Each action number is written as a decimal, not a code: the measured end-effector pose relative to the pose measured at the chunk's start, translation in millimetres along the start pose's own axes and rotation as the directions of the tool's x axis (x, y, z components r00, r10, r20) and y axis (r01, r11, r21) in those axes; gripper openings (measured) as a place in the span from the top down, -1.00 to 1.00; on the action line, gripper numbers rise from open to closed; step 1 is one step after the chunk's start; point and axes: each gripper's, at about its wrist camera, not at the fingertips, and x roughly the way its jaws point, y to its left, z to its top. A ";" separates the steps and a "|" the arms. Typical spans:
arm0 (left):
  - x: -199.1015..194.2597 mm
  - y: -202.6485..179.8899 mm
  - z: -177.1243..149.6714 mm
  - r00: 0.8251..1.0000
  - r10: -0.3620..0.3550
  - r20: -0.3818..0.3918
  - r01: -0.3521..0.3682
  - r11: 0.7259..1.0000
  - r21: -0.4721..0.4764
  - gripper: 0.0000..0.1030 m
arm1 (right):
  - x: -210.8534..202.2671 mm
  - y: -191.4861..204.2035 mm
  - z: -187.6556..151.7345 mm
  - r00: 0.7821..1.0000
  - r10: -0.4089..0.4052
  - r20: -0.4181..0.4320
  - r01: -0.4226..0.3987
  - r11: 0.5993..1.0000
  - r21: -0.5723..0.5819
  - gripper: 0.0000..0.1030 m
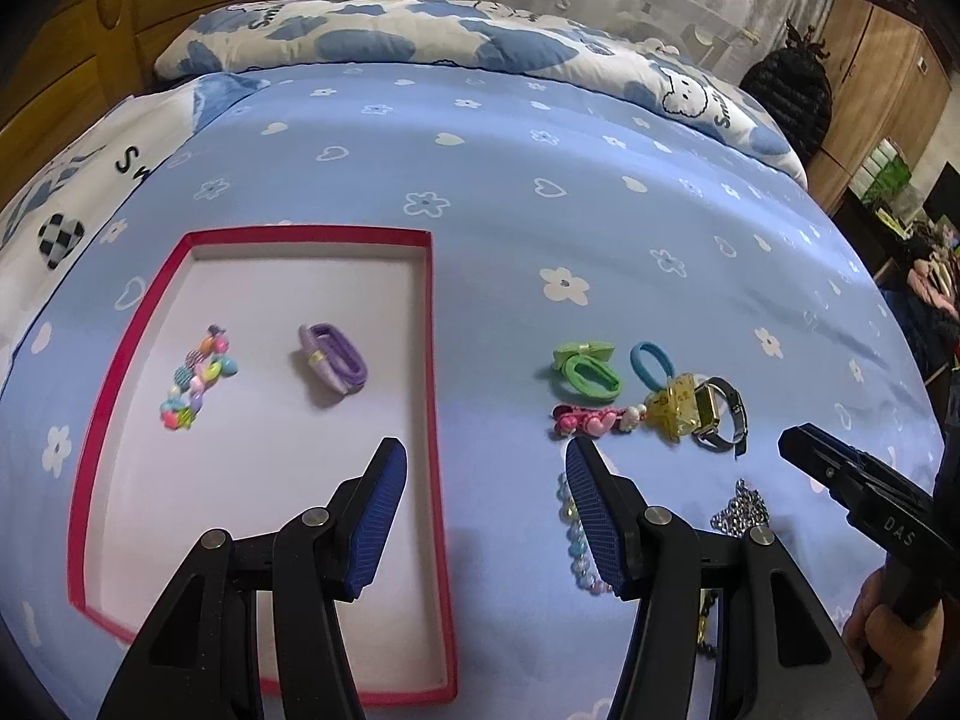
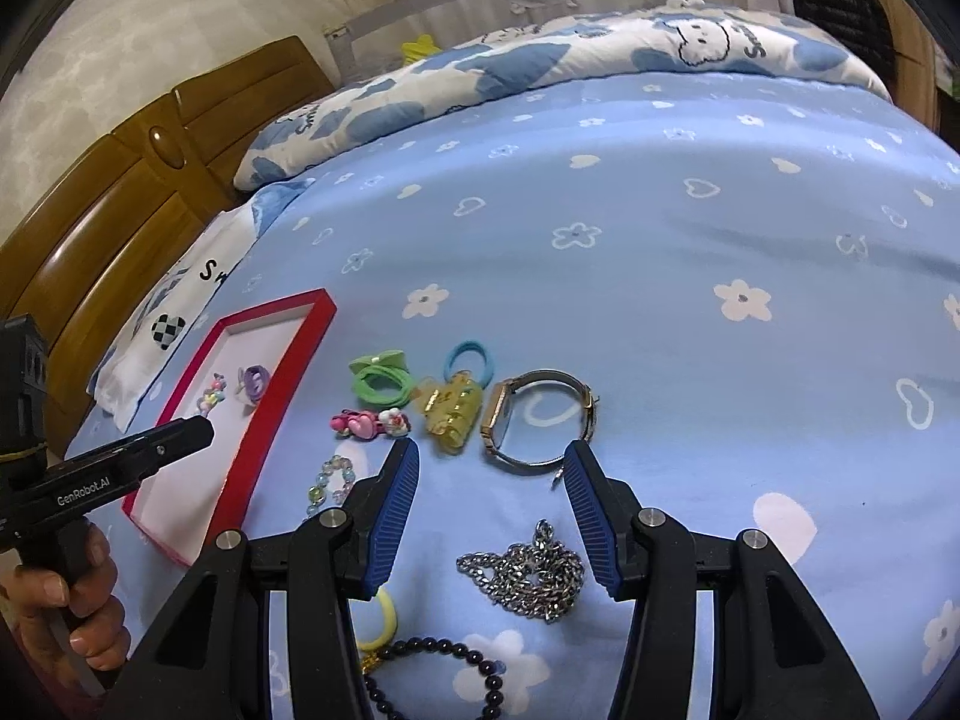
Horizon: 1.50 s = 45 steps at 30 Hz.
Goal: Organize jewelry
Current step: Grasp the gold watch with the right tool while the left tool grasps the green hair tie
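Observation:
A red-rimmed tray (image 1: 433,360) lies on the blue bedspread and holds a colourful bead bracelet (image 1: 198,378) and a purple hair tie (image 1: 333,360). To its right lie a green hair tie (image 1: 585,369), a blue hair tie (image 1: 651,363), a pink clip (image 1: 591,418), a yellow clip (image 1: 675,408) and a watch (image 1: 723,414). My left gripper (image 1: 486,468) hangs open over the tray's right rim, empty. My right gripper (image 2: 492,468) is open and empty above a silver chain (image 2: 528,570), just short of the watch (image 2: 540,420). A pastel bead bracelet (image 2: 330,480) lies beside its left finger.
A dark bead bracelet (image 2: 432,672) and a yellow hair tie (image 2: 384,618) lie near the front edge. A folded blue-and-white quilt (image 1: 420,36) lies at the far side, with a wooden headboard (image 2: 120,204) at the left. A hand (image 2: 66,600) grips the other tool's handle.

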 end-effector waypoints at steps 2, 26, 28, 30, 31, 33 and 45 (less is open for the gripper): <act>8.7 -5.2 5.9 1.000 0.002 -0.007 -0.002 1.000 0.008 -0.07 | 2.8 0.6 1.8 1.000 0.004 -0.001 -0.004 1.000 -0.003 0.01; 146.8 -51.5 53.6 0.982 0.008 -0.189 0.018 0.990 0.138 0.58 | 72.7 -7.7 10.8 0.991 0.022 -0.131 -0.022 1.000 0.002 0.68; 148.4 -52.3 54.2 0.984 0.004 -0.181 0.022 0.989 0.143 0.82 | 73.5 -7.8 10.6 0.991 0.027 -0.130 -0.027 1.000 0.000 0.78; 147.1 -51.9 54.8 0.986 -0.009 -0.166 0.032 0.990 0.138 0.87 | 71.8 -7.5 10.5 0.992 0.026 -0.124 -0.026 1.000 0.000 0.79; 145.0 -51.2 54.6 0.987 -0.016 -0.158 0.037 0.991 0.132 0.89 | 70.0 -7.7 10.4 0.992 0.027 -0.121 -0.028 1.000 0.000 0.80; 136.7 -45.8 52.4 0.989 -0.031 -0.143 0.048 0.992 0.117 0.89 | 66.2 -7.7 11.0 0.993 0.030 -0.112 -0.030 1.000 0.000 0.82; 56.7 -4.7 32.6 0.995 -0.093 -0.019 0.093 0.996 -0.002 0.90 | 26.9 14.8 21.8 0.996 0.077 -0.039 -0.079 0.996 -0.035 0.85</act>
